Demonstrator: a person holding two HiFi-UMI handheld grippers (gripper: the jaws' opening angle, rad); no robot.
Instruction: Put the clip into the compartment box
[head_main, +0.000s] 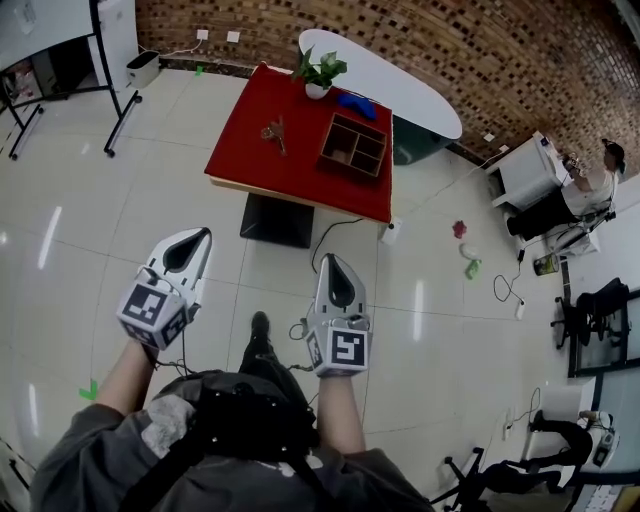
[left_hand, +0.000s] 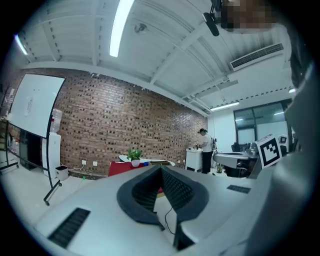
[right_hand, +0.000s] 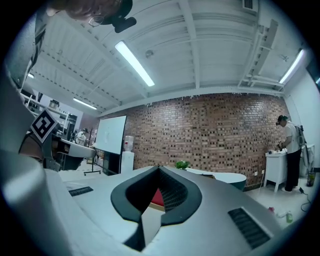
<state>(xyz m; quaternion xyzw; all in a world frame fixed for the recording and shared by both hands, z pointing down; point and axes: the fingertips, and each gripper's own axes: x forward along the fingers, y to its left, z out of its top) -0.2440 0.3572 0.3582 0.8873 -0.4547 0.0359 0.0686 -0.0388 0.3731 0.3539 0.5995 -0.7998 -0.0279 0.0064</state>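
The clip (head_main: 274, 131) is a small dark metal piece lying on the red table (head_main: 240, 150), far ahead of me. To its right on the same table stands the wooden compartment box (head_main: 353, 146), its cells open upward. I hold both grippers over the floor, well short of the table. The left gripper (head_main: 205, 232) is shut with nothing in it, its tips (left_hand: 161, 167) meeting. The right gripper (head_main: 330, 257) is likewise shut and empty, tips (right_hand: 159, 167) together. A strip of the red table (right_hand: 156, 197) shows through the hollow between its jaws.
A potted plant (head_main: 318, 72) and a blue object (head_main: 356, 103) sit at the table's far edge. A white oval table (head_main: 400, 85) stands behind. A whiteboard stand (head_main: 110, 70) is at the left; a person (head_main: 600, 185) and cables on the floor are at the right.
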